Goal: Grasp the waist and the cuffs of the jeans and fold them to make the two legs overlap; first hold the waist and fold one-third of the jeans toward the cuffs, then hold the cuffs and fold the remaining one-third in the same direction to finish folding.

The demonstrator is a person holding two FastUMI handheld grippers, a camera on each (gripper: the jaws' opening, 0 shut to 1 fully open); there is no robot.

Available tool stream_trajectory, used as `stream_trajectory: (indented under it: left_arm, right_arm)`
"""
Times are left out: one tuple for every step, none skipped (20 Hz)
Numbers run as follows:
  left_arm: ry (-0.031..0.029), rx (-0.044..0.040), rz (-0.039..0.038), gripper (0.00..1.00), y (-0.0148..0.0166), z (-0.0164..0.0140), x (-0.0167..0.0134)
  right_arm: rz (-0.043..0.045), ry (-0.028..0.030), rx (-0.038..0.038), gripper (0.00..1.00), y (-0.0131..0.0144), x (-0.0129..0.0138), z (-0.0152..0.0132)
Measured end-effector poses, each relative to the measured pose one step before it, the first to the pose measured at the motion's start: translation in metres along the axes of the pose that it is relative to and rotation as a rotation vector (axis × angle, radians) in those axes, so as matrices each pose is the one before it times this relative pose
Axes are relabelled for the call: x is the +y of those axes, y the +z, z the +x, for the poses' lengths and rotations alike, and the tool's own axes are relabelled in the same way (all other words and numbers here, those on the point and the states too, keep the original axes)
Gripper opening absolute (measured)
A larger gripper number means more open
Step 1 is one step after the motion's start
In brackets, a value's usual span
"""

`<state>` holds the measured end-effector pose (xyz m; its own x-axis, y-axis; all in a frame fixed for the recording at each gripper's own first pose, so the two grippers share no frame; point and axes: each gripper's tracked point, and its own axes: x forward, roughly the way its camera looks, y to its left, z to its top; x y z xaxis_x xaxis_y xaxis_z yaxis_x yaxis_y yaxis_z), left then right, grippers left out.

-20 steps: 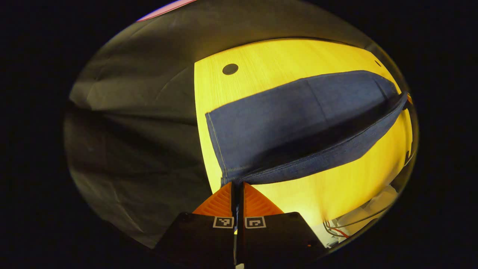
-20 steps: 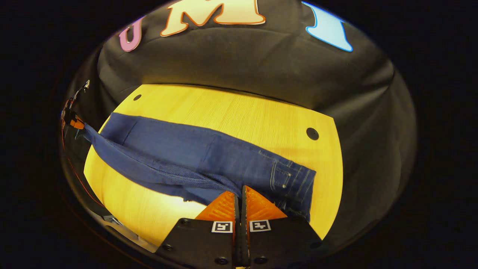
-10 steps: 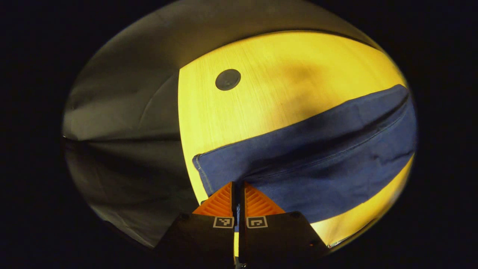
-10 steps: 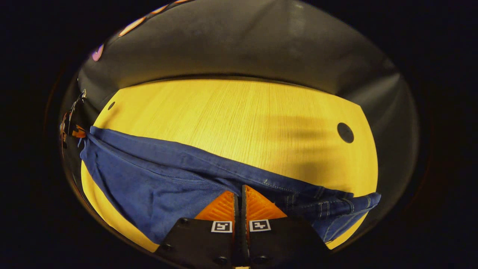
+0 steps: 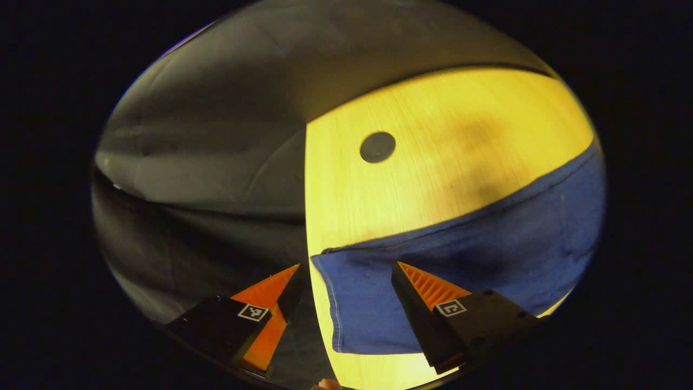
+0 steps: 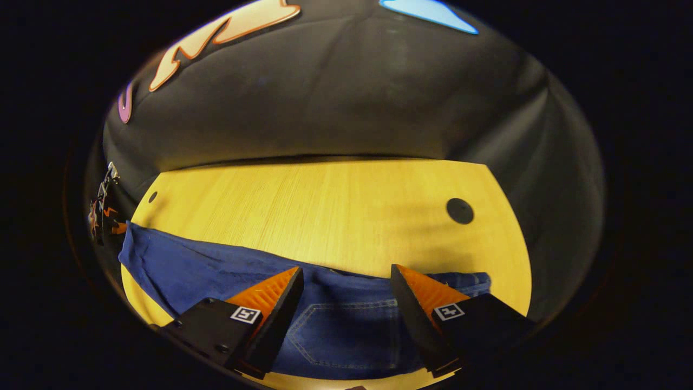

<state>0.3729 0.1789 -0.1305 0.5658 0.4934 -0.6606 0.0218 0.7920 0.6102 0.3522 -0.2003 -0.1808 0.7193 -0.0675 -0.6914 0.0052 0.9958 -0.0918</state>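
Left gripper view: the left gripper (image 5: 346, 271) hangs just above the cuff end of the jeans (image 5: 460, 271) with its two fingers spread wide apart, holding nothing. One finger sits past the edge of the wooden table (image 5: 433, 108), over the dark booth wall (image 5: 216, 135), and the other sits over the denim. The cuffs (image 5: 338, 303) lie flat at the table's edge, their stitched hem running between the fingers. The denim stretches away toward the right of the view as one broad band — which suggests the legs now lie one on top of the other. A round dark hole (image 5: 377, 147) marks the bare wood beyond.

In the right gripper view, the right gripper (image 6: 346, 276) is likewise open, its fingers apart over the waist end. A back pocket (image 6: 346, 336) with pale stitching lies flat between them, and the waist (image 6: 460, 279) ends just past the far finger. The rest of the denim runs off to the left, where the other gripper is a small shape at the far end.

Both grippers appear to have let go so the leg-over-leg fold can settle on the table. Judging from this, the next step is the right gripper taking the waist to fold the first third toward the cuffs. The cuffs lie close to the table's edge, so a tug could slide them off.
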Motion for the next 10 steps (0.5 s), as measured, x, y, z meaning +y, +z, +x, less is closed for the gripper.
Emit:
stream_trajectory:
  left_arm:
    - [-0.00204,-0.01439,-0.03812,0.95,0.00202,-0.00473,0.00143]
    - [-0.01388,-0.01446,-0.04302,0.95,-0.00397,-0.00561,-0.00081]
    - [-0.02767,-0.01316,-0.05668,0.95,-0.00348,-0.01009,-0.00559]
    - [-0.02620,-0.01469,-0.05463,0.96,-0.00345,-0.00853,-0.00735]
    - [-0.02987,-0.01012,-0.04900,0.95,-0.00351,-0.00677,-0.00442]
    - [-0.02661,-0.00018,-0.03574,0.96,-0.00529,-0.00609,-0.00490]
    - [-0.02086,0.00508,-0.02512,0.96,-0.00628,-0.00093,-0.00125]
    - [-0.00750,0.00694,-0.01765,0.96,-0.00838,-0.00452,-0.00343]
    - [-0.00260,0.00613,-0.01180,0.96,-0.00492,0.00628,0.00156]
    - [0.00167,0.00680,-0.00886,0.96,-0.00423,0.00490,0.00258]
  right_arm:
    - [0.01376,-0.01483,-0.01285,1.00,0.00014,-0.01071,-0.01163]
    - [0.01280,-0.01499,-0.00805,1.00,-0.00219,-0.01276,-0.00765]
    - [0.00780,-0.01956,-0.00285,1.00,-0.00416,-0.01541,-0.00584]
    - [0.00136,-0.02875,0.00433,1.00,-0.00683,-0.01811,-0.00472]
    - [0.00163,-0.03060,0.00573,1.00,-0.00713,-0.01741,-0.00687]
    - [0.01194,-0.02094,0.01284,1.00,-0.01086,-0.01871,-0.00700]
    - [0.02530,-0.00268,0.03136,1.00,-0.01304,-0.01285,-0.00581]
    - [0.02503,-0.00329,0.02165,1.00,-0.01280,-0.01473,-0.00283]
    - [0.00996,-0.01061,0.01470,1.00,-0.00827,-0.01186,0.00011]
    - [0.00300,-0.00895,0.01693,0.96,-0.01161,-0.00944,0.00675]
